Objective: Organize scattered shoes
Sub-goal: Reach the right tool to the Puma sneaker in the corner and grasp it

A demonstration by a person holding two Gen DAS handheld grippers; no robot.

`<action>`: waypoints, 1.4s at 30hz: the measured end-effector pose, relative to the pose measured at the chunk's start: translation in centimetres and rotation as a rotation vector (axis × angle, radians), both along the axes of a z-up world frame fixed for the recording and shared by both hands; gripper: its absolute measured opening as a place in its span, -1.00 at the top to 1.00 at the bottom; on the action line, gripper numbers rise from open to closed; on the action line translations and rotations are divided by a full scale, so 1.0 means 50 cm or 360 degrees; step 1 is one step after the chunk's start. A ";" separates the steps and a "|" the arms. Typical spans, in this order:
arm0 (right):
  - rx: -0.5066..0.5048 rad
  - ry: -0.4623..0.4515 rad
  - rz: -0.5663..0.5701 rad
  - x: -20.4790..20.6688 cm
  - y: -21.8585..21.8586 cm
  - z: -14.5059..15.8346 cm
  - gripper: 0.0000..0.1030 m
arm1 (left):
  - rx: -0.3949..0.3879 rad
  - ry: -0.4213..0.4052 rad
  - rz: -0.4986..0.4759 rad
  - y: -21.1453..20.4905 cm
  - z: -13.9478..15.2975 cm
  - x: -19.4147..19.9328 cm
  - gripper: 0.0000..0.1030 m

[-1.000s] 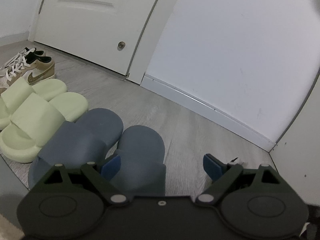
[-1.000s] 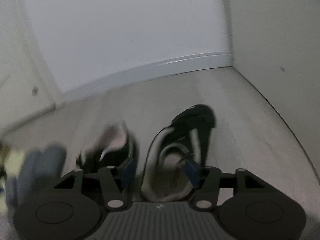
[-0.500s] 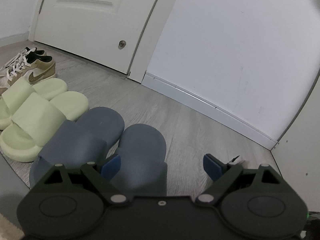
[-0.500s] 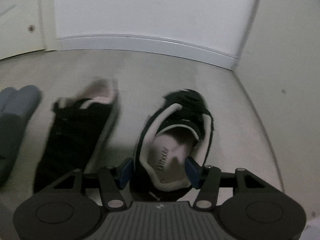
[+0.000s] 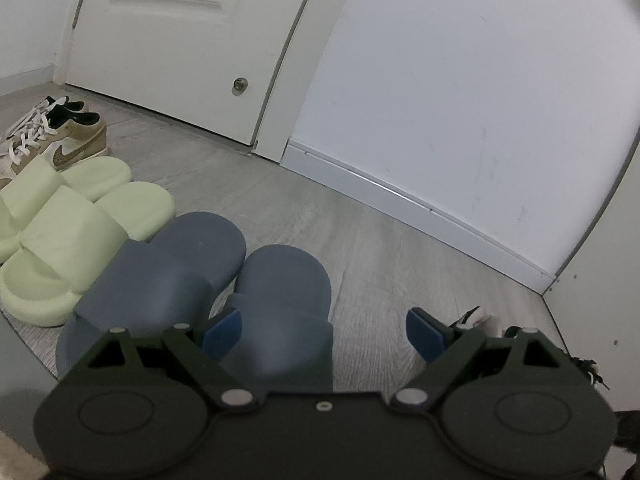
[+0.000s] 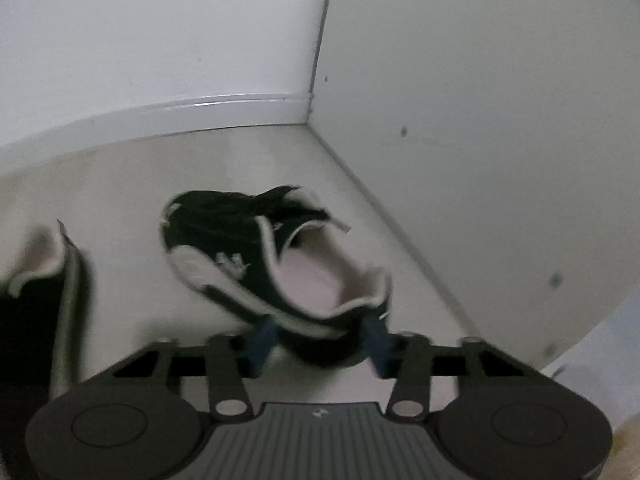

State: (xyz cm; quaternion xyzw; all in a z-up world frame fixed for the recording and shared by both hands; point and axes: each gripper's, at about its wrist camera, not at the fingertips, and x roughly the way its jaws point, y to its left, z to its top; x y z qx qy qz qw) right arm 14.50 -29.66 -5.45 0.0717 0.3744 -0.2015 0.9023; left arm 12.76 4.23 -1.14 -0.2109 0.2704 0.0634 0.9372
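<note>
A black shoe with a pale lining (image 6: 256,248) lies on the floor near the wall corner, toe angled up-left in the blurred right wrist view. My right gripper (image 6: 320,336) has the shoe's heel between its blue pads, and its jaws are closing on it. Its mate (image 6: 40,300) lies at the left edge. My left gripper (image 5: 324,328) hangs open above the floor, its left pad over the right one of two blue slippers (image 5: 280,292). A bit of a black and white shoe (image 5: 474,316) peeks out behind its right finger.
Left of the blue pair stand pale green slippers (image 5: 72,232) and tan sneakers with white laces (image 5: 60,140), all in a row. A white door (image 5: 180,60) and a baseboard (image 5: 400,200) close the far side. The side wall (image 6: 480,160) runs close on the right.
The right wrist view has swung right toward the wall corner, and the black shoe now points up-left between pads that stand slightly closer. The left gripper and the slippers have not moved.
</note>
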 end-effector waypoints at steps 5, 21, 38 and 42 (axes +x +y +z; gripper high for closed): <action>0.0453 0.0024 -0.0184 0.007 -0.065 -0.038 0.80 | -0.0007 0.0010 -0.0002 0.001 -0.003 0.003 -0.75; 0.0241 -0.0123 -0.0201 0.255 -0.177 -0.068 0.74 | 0.0005 0.0052 -0.0116 -0.021 -0.029 0.063 -0.75; 0.0220 -0.0693 -0.0665 0.208 -0.074 -0.070 -0.57 | 0.0170 -0.0039 -0.0363 -0.089 -0.036 0.105 -0.75; 0.0160 -0.0733 -0.0521 0.228 -0.045 -0.051 -0.93 | 0.0142 -0.0047 -0.0334 -0.081 -0.035 0.108 -0.75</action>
